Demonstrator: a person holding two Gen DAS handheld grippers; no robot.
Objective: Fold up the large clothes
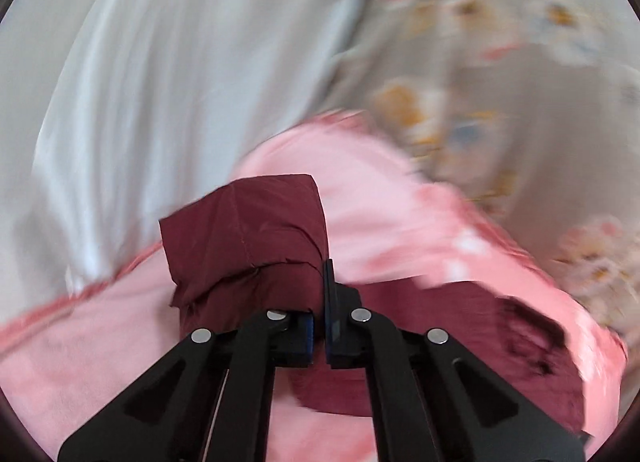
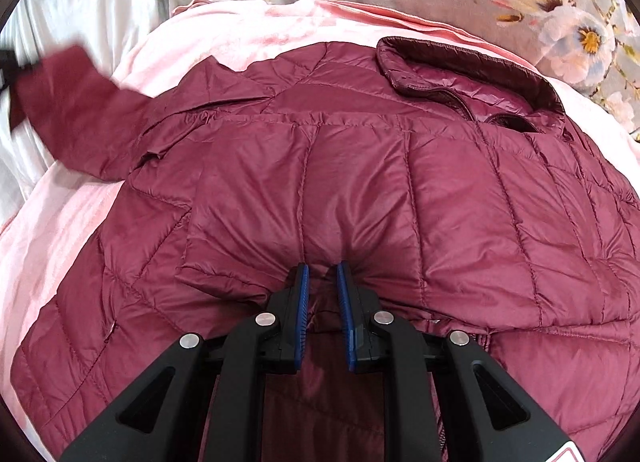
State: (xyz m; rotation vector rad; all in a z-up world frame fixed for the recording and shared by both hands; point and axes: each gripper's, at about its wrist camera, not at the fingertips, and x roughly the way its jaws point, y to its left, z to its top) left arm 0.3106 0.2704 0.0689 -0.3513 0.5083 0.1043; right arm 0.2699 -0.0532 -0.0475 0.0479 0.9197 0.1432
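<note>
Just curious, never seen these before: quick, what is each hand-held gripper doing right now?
Left hand-held gripper: closed on the maroon jacket's sleeve cuff.
Right hand-held gripper: closed, pinching the quilted maroon jacket's edge.

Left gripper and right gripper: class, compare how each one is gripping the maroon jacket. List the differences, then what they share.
The left gripper pinches the sleeve cuff, lifted clear of the pink blanket; the right gripper pinches the quilted body, which lies on the blanket. The left jaws are nearly closed; the right jaws stand wider, around a puffy fold. Both hold the same maroon jacket.
</note>
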